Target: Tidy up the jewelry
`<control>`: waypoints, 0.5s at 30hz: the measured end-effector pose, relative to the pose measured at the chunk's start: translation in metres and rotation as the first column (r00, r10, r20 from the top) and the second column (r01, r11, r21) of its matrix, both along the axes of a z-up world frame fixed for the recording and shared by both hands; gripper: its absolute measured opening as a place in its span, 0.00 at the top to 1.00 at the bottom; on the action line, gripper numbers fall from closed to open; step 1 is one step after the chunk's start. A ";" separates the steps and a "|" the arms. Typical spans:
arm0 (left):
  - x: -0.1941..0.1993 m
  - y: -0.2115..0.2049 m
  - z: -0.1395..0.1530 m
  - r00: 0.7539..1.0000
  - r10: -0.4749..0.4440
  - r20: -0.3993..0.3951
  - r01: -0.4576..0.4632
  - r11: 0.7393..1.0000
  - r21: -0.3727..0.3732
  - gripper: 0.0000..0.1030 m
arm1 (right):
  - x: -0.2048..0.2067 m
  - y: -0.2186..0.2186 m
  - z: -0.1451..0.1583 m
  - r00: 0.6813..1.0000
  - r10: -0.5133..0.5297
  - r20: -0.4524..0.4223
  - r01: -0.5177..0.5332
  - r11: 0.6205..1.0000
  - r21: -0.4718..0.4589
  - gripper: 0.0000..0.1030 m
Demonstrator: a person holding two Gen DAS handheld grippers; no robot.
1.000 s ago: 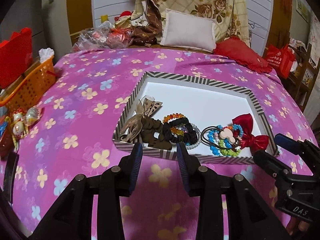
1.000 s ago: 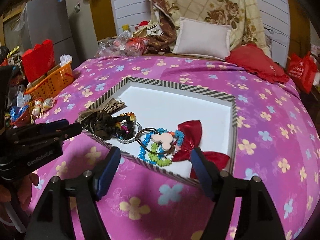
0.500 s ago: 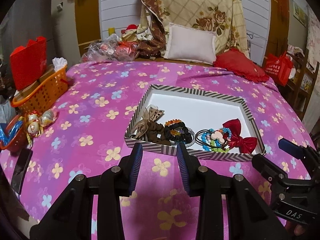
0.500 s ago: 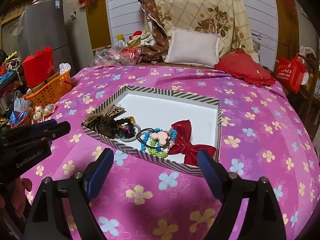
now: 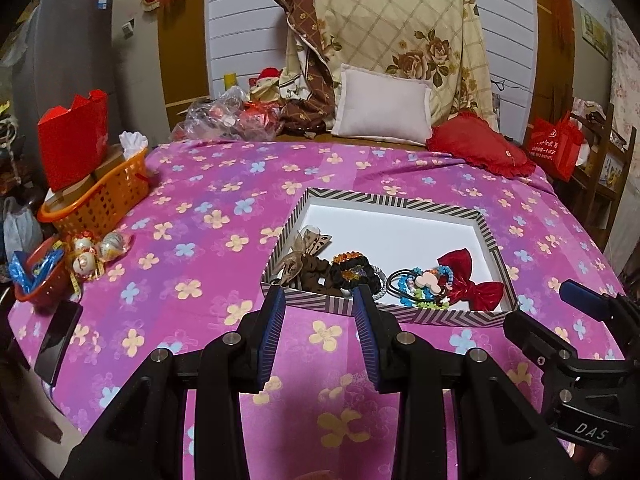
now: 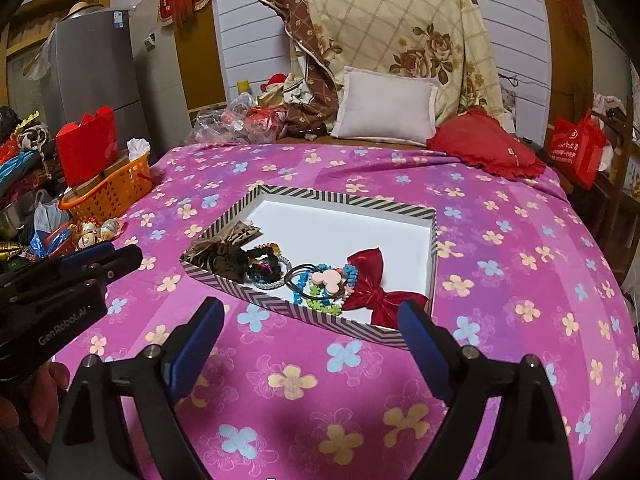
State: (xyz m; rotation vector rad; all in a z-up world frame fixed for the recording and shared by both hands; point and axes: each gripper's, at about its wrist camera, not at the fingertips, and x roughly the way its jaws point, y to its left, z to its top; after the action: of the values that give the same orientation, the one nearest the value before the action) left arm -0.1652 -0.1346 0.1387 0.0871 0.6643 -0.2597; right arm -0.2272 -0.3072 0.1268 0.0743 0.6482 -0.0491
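- Left wrist view: your left gripper (image 5: 318,336) hovers over the bed (image 5: 192,248), jaws partly apart, empty.
- Right gripper (image 6: 310,354) jaws have just been opening, nothing between.
- Jewelry (image 5: 416,286) sits along the striped box's (image 5: 384,202) near edge, mid-bed.

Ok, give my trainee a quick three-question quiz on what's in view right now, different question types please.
1. True or false: the red bow lies inside the striped box.
2. Which claw stands wider open? A) left claw B) right claw
3. Fill in: the items in the box are bunched along its ____ edge, the one closest to the claws.

Key: 1 true. 2 B; the right claw's jaws have just been opening, with nothing between them, and the left claw is empty too. 3 near; the far part of the white floor is bare.
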 end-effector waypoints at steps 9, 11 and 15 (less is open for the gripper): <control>-0.003 -0.001 0.002 1.000 0.001 0.008 -0.001 1.000 0.009 0.74 | -0.002 -0.001 0.001 1.000 -0.002 -0.002 0.002 1.000 -0.019 0.10; -0.003 -0.001 0.002 1.000 0.003 0.008 -0.003 1.000 0.009 0.74 | -0.001 -0.001 0.002 1.000 -0.004 -0.004 0.004 1.000 -0.017 0.10; -0.003 0.000 0.002 1.000 0.003 0.007 -0.003 1.000 0.012 0.74 | 0.000 0.001 0.000 1.000 -0.007 -0.014 0.006 1.000 -0.025 0.09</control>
State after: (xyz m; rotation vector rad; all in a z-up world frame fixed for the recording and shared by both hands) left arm -0.1681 -0.1344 0.1409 0.0984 0.6591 -0.2526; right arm -0.2267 -0.3062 0.1264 0.0524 0.6616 -0.0638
